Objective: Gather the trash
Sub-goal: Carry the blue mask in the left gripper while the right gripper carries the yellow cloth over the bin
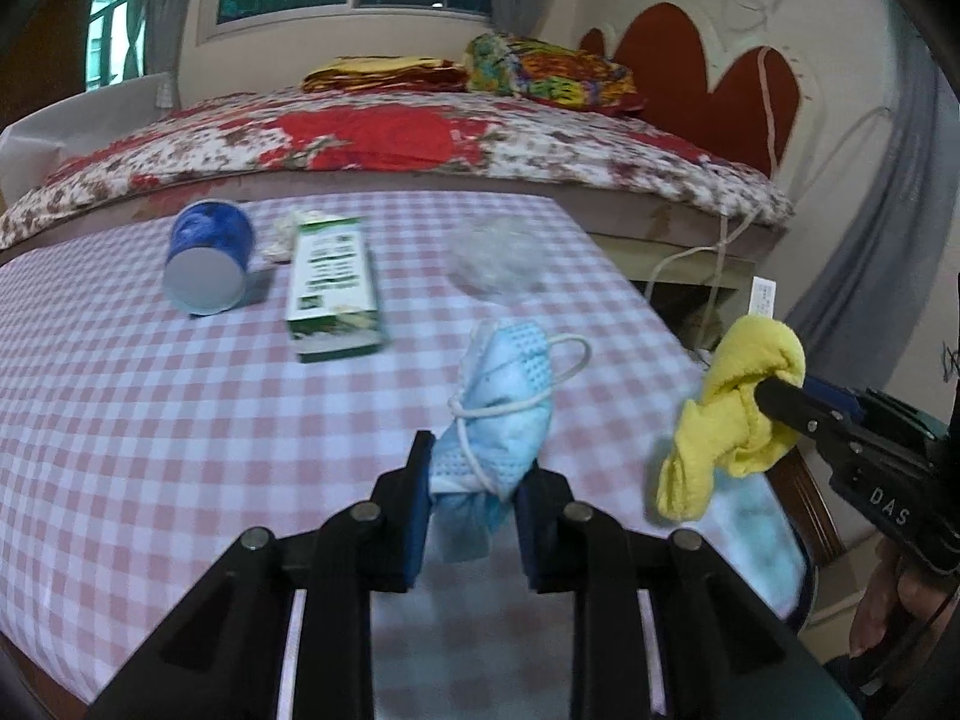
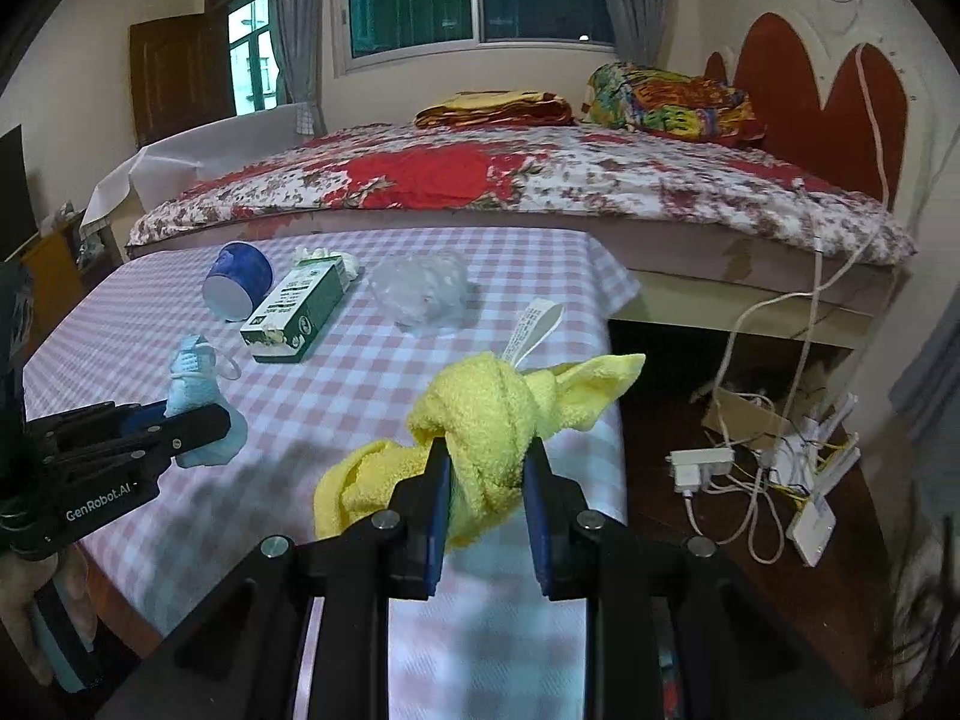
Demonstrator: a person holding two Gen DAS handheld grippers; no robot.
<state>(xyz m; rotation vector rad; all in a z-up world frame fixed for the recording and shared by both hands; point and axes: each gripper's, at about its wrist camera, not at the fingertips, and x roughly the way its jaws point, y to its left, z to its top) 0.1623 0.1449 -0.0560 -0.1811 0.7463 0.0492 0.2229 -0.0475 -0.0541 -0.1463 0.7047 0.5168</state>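
Note:
My left gripper (image 1: 474, 468) is shut on a crumpled blue face mask (image 1: 504, 396) and holds it above the checked table (image 1: 180, 420); it also shows in the right wrist view (image 2: 192, 384). My right gripper (image 2: 487, 462) is shut on a knotted yellow cloth (image 2: 480, 420) with a white label, held above the table's right edge; the cloth also shows in the left wrist view (image 1: 738, 414). On the table lie a tipped blue cup (image 1: 207, 258), a green and white carton (image 1: 333, 288), a crumpled clear plastic bag (image 1: 498, 258) and a white paper wad (image 1: 279, 237).
A bed with a floral cover (image 2: 540, 180) runs behind the table. To the right, on the floor, lie white cables and a power strip (image 2: 756, 468). A light blue thing (image 1: 756, 540) shows blurred below the yellow cloth at the table's right edge.

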